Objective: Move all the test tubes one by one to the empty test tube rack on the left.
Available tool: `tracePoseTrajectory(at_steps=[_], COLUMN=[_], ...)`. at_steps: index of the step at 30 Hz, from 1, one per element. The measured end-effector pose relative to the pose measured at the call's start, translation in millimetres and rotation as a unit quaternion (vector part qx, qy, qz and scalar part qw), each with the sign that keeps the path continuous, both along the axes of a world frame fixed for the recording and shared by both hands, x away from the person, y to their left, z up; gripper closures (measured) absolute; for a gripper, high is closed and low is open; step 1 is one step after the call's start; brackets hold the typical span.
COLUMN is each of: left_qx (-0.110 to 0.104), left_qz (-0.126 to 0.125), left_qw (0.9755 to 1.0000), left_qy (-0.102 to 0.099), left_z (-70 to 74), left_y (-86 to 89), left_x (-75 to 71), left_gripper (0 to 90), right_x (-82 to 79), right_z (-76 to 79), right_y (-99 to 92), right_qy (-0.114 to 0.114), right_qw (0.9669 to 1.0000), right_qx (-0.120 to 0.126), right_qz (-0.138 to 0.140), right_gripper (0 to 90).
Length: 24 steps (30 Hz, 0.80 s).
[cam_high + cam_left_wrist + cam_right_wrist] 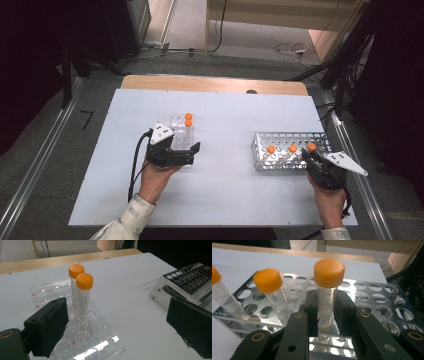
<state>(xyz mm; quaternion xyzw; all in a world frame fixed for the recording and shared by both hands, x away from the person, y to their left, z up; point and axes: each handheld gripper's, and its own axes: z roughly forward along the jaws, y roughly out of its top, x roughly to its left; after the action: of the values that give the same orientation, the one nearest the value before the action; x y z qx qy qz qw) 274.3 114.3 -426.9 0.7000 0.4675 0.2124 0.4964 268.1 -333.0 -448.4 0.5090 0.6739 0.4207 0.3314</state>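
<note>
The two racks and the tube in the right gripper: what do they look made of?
The rack on the right looks like bright sheet metal: mirror glints, punched round holes. The rack on the left seems clear acrylic or similar plastic: see-through plate, red printed labels. The tube held by the right gripper looks like clear plastic, possibly glass, with printed graduations and a matte orange plastic cap.

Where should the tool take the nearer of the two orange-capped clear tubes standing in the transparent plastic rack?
Grip the nearer orange-capped clear tube on its bare wall just below the cap, coming in level from the open table side. It stands upright in the transparent plastic rack, and the second tube sits close behind, so that side looks crowded.
</note>
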Motion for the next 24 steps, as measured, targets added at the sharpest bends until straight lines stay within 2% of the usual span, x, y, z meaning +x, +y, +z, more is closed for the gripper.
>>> tracePoseTrajectory(at_steps=[10,14,18,24], left_qx=[0.000,0.000,0.000,0.000], left_qz=[-0.001,-0.002,-0.003,-0.005], left_qw=[1.0000,1.0000,1.0000,1.0000], left_qy=[0.001,0.001,0.002,0.001], left_z=[0.2,0.7,0.5,0.9], left_y=[0.9,1.7,1.3,1.1], left_x=[0.3,-0.1,0.1,-0.6], left_gripper=[4.4,4.4,4.4,4.9], right_x=[-13.2,-21.0,-29.5,-42.1], right_z=[24.7,32.7,37.0,33.8], right_y=[-1.7,-4.0,-5.4,0.1], right_qy=[-0.035,-0.041,-0.044,-0.027], right_qw=[0.9994,0.9991,0.9988,0.9988], right_qx=[0.005,0.012,0.017,0.012], right_qz=[-0.001,0.004,0.013,0.039], right_gripper=[72.0,72.0,72.0,72.0])
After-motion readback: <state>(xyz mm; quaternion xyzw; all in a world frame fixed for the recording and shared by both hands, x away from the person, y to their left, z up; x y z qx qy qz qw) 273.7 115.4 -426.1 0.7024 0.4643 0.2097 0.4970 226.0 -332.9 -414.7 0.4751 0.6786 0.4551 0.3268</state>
